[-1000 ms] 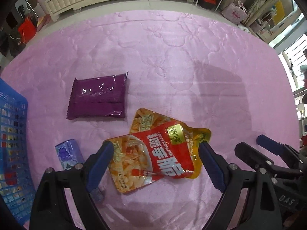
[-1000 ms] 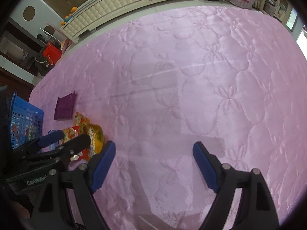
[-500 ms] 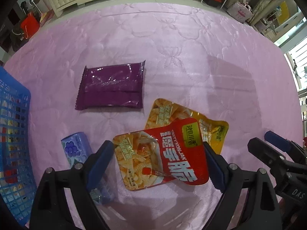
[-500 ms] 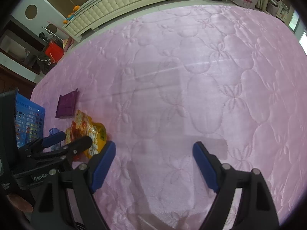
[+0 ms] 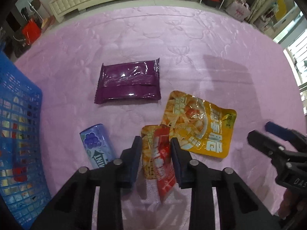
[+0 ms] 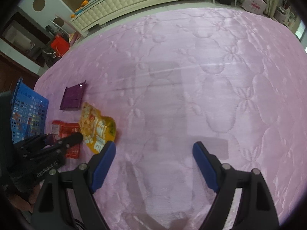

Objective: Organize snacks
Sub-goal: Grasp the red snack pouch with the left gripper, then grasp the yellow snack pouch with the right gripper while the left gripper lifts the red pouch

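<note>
The left gripper (image 5: 155,149) closed its jaws from wide apart onto the red snack pouch (image 5: 160,157), which crumpled into a narrow fold between them and came off the yellow pouch (image 5: 199,122). That yellow pouch, earlier half covered, now lay fully exposed at about 1 o'clock from the jaws. In the left wrist view the purple packet (image 5: 128,83) shifted toward 12 o'clock.

left wrist: close, downward | right wrist: wider, forward | shared: yellow pouch (image 5: 199,122) (image 6: 96,128)
</note>
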`<action>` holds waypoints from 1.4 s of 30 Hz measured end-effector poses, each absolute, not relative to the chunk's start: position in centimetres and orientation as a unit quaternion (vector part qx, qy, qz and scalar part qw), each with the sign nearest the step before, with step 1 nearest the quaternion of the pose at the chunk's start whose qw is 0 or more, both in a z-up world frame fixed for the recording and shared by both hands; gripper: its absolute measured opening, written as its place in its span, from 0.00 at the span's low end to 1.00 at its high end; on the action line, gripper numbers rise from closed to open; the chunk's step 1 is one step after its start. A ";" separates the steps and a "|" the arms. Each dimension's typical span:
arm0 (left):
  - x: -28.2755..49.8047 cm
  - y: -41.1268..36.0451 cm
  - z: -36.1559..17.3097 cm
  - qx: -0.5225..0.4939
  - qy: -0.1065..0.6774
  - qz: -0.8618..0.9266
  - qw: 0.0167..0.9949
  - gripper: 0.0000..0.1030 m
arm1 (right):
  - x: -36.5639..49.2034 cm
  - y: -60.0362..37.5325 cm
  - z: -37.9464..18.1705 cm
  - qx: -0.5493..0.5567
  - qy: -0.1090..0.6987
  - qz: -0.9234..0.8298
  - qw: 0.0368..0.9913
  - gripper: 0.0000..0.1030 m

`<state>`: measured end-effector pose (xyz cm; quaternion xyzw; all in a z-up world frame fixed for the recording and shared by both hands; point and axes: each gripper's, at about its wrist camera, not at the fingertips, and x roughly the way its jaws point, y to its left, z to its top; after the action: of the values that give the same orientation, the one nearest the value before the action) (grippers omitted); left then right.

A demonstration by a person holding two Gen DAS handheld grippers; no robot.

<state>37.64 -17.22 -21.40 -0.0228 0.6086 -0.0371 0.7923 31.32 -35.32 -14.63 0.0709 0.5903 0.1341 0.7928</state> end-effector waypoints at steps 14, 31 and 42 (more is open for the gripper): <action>34.0 -14.1 -18.9 -0.021 0.564 -0.053 0.824 0.18 | 32.1 -31.1 -15.1 0.048 0.572 0.206 0.792 0.84; 30.8 -12.8 -17.8 -0.019 0.560 -0.080 0.825 0.18 | 31.8 -21.5 -16.7 -0.257 0.516 0.298 0.761 0.85; 31.2 -12.3 -18.5 -0.032 0.563 -0.088 0.821 0.18 | 33.2 -20.3 -16.7 -0.308 0.506 0.339 0.731 0.85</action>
<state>31.24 -12.26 -18.49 -0.0321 0.5629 -0.0880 0.8212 33.20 -20.27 -16.68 -0.3076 0.5060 0.3388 0.7311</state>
